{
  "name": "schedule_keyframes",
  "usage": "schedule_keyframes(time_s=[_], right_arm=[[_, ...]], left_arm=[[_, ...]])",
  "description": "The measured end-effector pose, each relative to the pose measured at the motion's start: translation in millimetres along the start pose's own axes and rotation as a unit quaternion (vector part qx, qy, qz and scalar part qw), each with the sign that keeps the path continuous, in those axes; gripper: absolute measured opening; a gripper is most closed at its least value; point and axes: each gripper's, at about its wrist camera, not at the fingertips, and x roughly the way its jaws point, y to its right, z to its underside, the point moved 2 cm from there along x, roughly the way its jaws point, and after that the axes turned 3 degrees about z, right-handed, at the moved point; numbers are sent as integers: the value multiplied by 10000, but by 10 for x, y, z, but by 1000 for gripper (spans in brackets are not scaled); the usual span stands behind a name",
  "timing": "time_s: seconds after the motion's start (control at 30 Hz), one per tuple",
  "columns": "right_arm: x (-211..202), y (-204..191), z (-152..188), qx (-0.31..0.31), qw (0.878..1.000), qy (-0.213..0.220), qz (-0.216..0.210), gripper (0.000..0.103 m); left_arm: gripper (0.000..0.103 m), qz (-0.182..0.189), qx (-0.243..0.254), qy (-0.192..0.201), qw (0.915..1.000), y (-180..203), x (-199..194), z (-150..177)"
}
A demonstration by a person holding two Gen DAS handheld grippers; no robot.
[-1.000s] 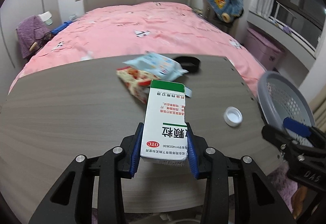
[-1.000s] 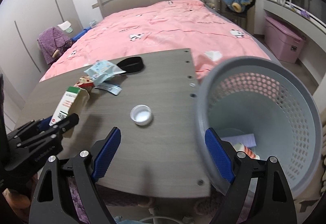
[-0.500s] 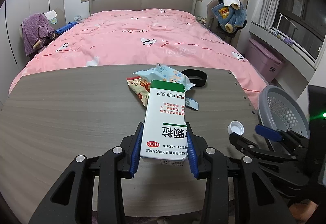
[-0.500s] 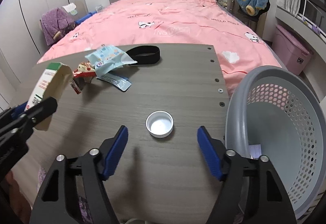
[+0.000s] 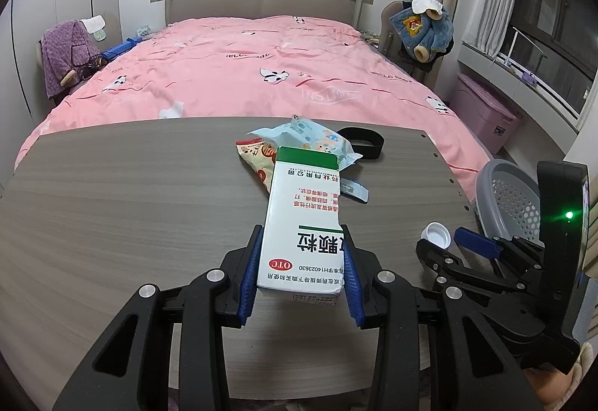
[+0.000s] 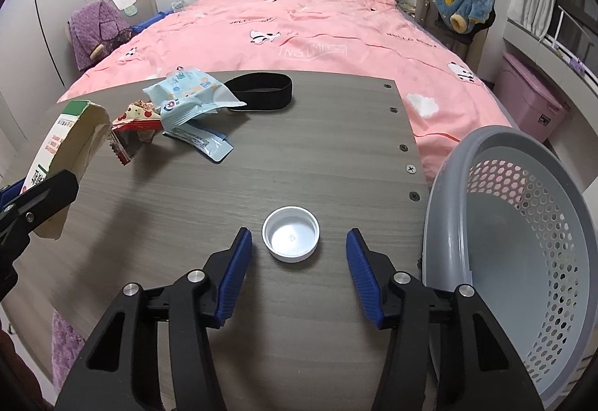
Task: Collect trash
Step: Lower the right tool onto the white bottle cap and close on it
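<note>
Box clamped in left fingers, underside hidden; right fingers just closing, clear of cap.

Wood-grain table: cap, wrappers, black band.

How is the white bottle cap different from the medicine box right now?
The medicine box is clamped in the left gripper above the table; the white bottle cap lies on it, open side up, between the closing right gripper's pads, untouched. The box is tall, rectangular and printed; the cap is round, low and plain. Both are mostly white.
</note>
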Motion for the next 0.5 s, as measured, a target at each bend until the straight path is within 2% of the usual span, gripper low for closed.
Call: schedule_keyframes(time_s=[0.2,0.5], right_arm=[[-8,-44,3,-141,9999,28,44,30],[-122,0,-5,-22,9999,94,-58,30]], left_arm=[[38,-11,10,13,10000,-6,3,-6],[38,-23,39,2,10000,8,-5,3]])
